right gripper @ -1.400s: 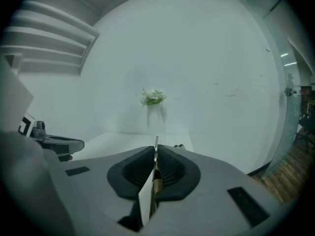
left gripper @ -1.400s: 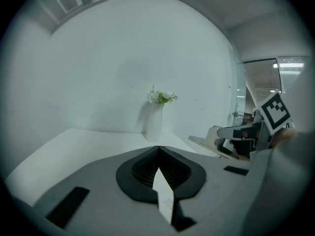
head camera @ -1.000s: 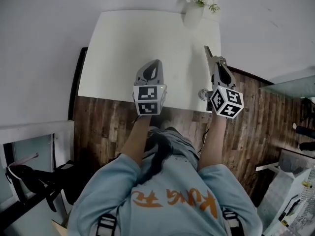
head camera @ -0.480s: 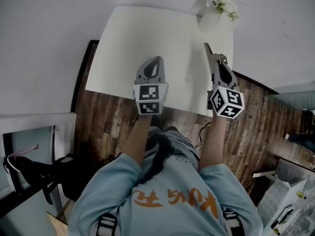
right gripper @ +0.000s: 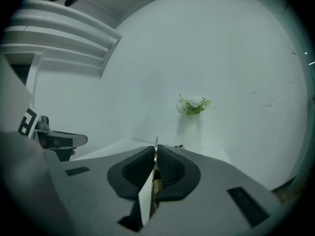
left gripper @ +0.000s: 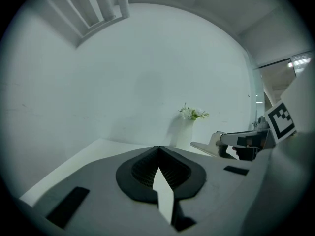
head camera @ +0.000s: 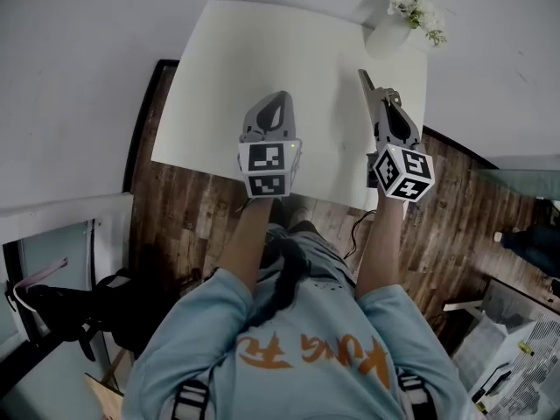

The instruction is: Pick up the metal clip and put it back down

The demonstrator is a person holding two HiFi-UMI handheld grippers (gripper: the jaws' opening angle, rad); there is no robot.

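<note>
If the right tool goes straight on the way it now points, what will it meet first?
Probably the white wall behind the table. The right tool, shut on the metal clip, aims just left of the flower vase, so it might graze that first; depth is unclear.

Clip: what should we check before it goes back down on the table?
1. Clip gripped: ok. Its thin metal edge stands between the shut jaws of the right gripper.
2. Landing spot: ok. The table around that gripper is bare.
3. Vase out of the way: ok. It stands apart, at the table's far corner.
4. Left gripper out of the way: ok. It is off to the side, jaws shut with nothing in them.
5. Clip's height above the table: cannot tell.
</note>
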